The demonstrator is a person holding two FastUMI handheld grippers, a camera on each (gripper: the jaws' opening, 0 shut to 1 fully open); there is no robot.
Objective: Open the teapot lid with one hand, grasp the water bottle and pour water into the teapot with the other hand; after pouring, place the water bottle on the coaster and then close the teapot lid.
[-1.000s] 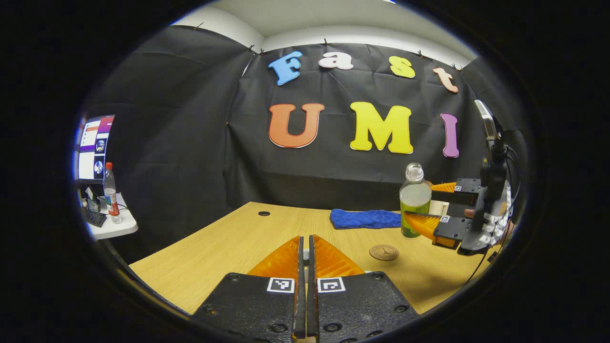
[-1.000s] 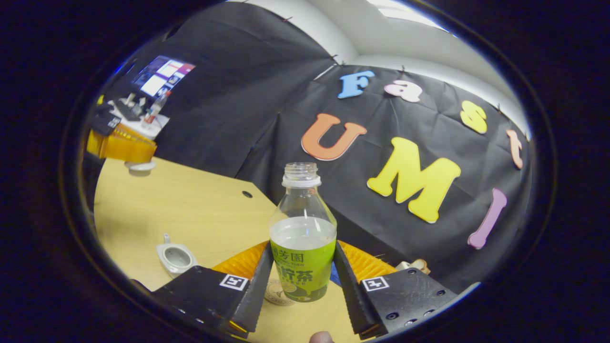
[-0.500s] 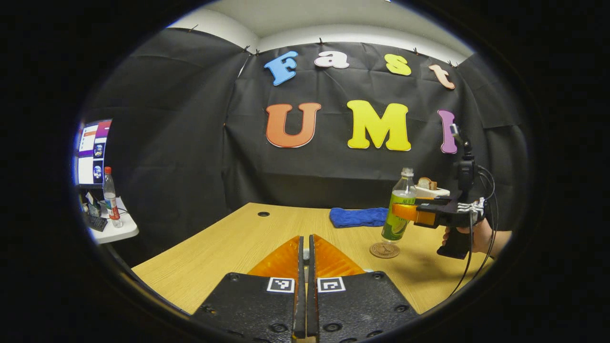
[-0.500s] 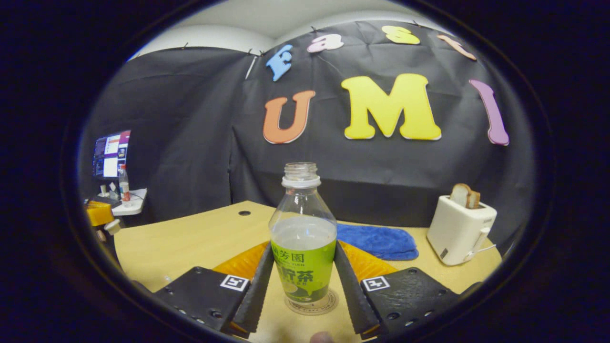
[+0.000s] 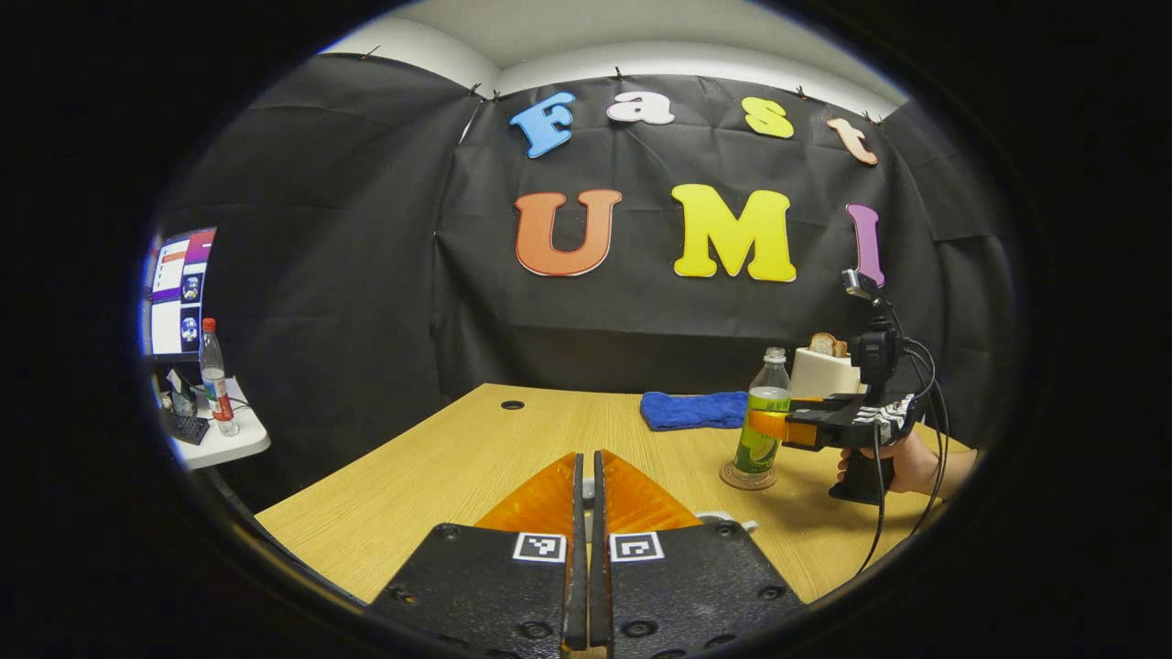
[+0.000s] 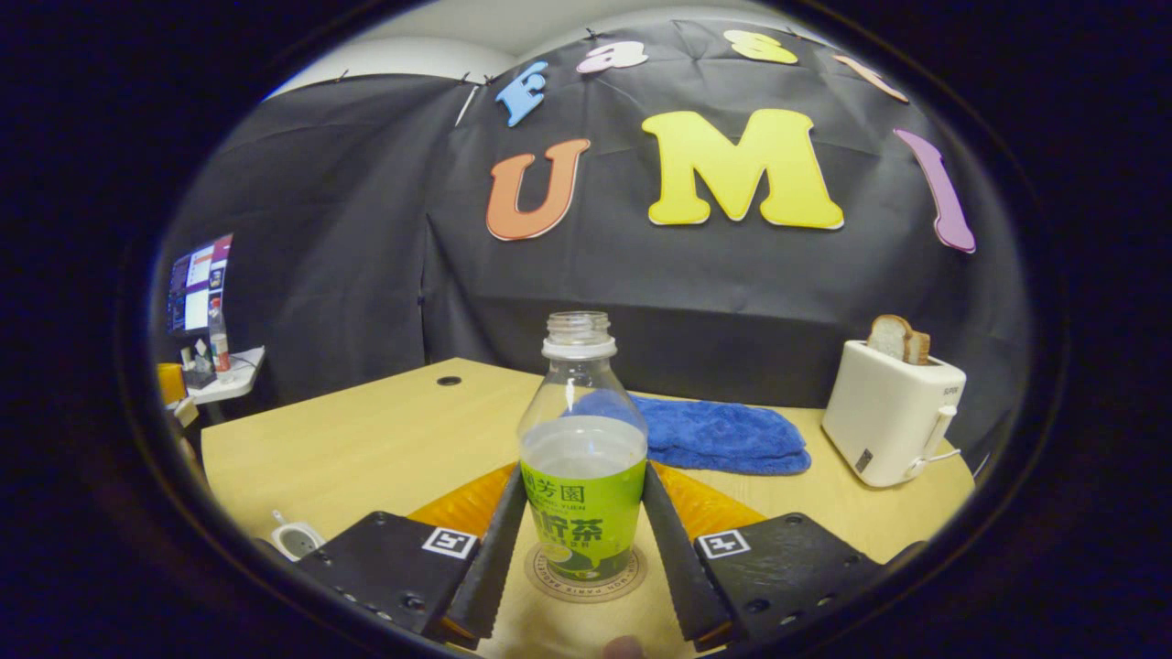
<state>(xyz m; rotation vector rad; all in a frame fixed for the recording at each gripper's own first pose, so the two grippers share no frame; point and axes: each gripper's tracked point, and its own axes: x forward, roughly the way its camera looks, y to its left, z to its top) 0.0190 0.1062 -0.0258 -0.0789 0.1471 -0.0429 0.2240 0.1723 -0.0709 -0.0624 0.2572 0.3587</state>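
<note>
Standing on half-hidden coaster (image 6: pixel 586 575), water bottle (image 6: pixel 582 476) between right fingers (image 6: pixel 487 558); left fingers (image 5: pixel 575 513) together.

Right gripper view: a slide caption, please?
Right tool holds the open water bottle upright on the coaster.

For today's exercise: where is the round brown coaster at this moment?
In the right gripper view the round brown coaster lies on the wooden table, directly under the green-labelled water bottle, in front of the blue cloth.
</note>
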